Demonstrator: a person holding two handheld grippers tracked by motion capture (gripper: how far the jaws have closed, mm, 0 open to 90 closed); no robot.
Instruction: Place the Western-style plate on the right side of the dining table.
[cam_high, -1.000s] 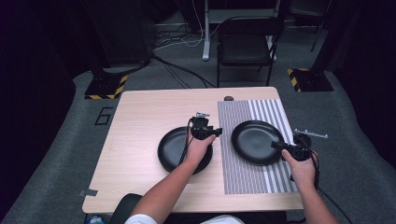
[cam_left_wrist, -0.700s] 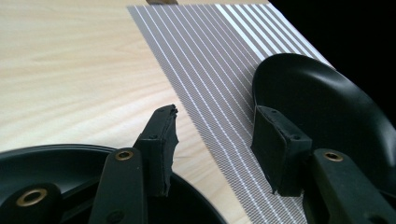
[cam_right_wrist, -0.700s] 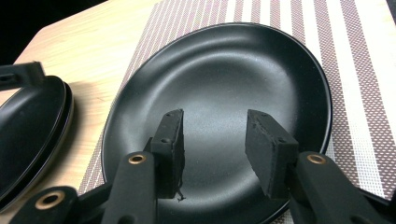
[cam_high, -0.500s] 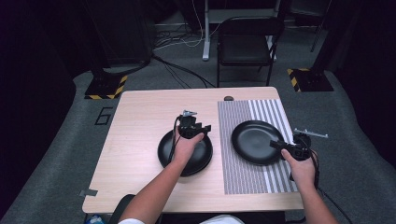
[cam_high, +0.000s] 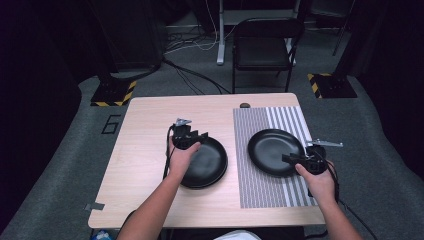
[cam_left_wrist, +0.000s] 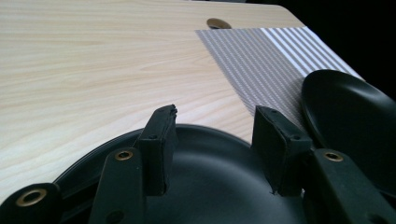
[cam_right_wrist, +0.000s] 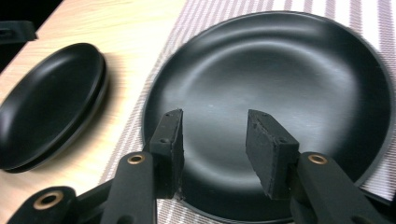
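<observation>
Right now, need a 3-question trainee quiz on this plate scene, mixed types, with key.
1. True or false: the right plate lies on the striped mat.
2. Which gripper has something clamped between its pads? A) left gripper B) right gripper C) neither
3. Fill in: the left pile on the bare table is made of ___ plates, judged from the right gripper view.

Key
1. True.
2. C: both sets of jaws stand apart over a plate, with nothing between the pads.
3. Two: a double rim shows at its edge.
</observation>
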